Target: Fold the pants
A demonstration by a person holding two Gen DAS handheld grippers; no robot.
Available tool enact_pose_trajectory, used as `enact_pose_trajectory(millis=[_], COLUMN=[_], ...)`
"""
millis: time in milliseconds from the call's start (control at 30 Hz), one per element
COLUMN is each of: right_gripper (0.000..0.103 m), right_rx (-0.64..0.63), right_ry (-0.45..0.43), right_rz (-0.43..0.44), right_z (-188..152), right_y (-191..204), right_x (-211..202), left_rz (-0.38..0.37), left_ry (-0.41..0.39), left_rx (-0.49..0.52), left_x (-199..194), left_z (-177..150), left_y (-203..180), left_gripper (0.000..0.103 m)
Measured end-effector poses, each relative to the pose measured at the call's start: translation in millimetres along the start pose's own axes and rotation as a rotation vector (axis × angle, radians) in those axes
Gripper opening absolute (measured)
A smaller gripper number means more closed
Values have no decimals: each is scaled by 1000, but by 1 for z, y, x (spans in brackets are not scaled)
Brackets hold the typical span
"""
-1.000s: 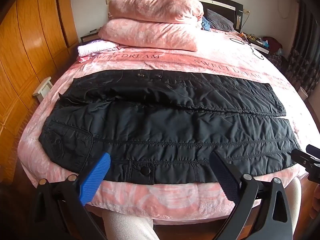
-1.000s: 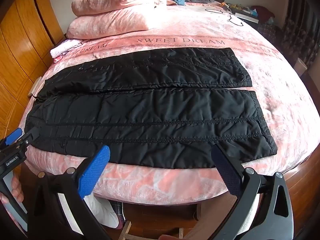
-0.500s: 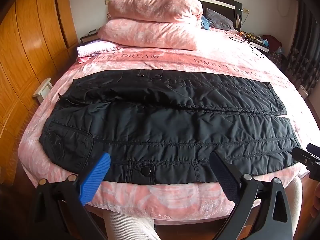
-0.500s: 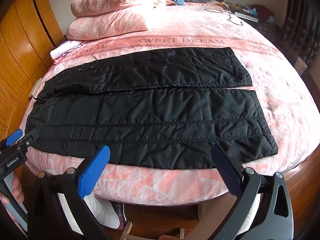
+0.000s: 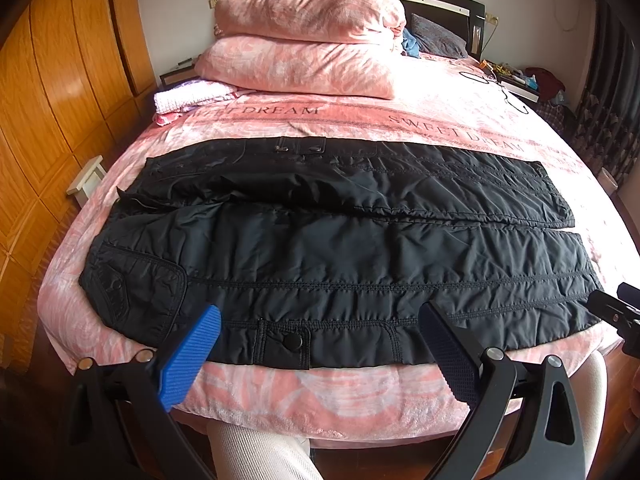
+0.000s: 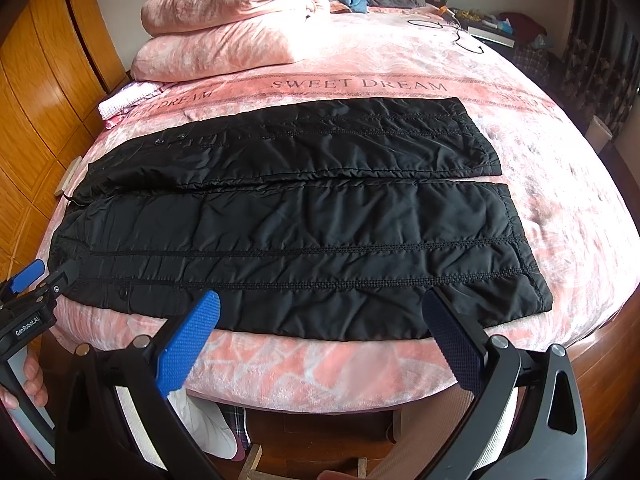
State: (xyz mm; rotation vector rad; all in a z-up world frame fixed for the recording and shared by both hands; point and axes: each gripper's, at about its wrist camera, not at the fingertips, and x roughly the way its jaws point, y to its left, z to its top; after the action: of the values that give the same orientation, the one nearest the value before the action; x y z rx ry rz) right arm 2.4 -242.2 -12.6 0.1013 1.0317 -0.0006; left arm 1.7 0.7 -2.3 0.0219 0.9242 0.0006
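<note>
Black quilted pants (image 5: 336,248) lie flat across the pink bed (image 5: 440,120), legs side by side, below stacked pillows (image 5: 300,40). Left gripper (image 5: 320,340) and right gripper (image 6: 320,328) hover wide apart, empty, at the pants' near edge.

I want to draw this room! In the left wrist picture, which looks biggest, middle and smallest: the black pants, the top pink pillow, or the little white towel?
Largest to smallest, as they look in the left wrist view:
1. black pants
2. top pink pillow
3. folded white towel
The pants lie nearest the camera, which makes them look bigger still.
</note>
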Motion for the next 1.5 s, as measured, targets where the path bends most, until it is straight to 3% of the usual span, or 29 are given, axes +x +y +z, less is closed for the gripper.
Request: enact_pose_trajectory(millis=[1500], right_gripper=[101], right_rx=[1], right_ry=[5], right_rz=[8], right_z=[4], right_y=[-1], right_x=[5], left_rz=[9], left_ry=[-8], left_rx=[16], left_x=[-4], left_z=[7], left_y=[-5], left_gripper=[99])
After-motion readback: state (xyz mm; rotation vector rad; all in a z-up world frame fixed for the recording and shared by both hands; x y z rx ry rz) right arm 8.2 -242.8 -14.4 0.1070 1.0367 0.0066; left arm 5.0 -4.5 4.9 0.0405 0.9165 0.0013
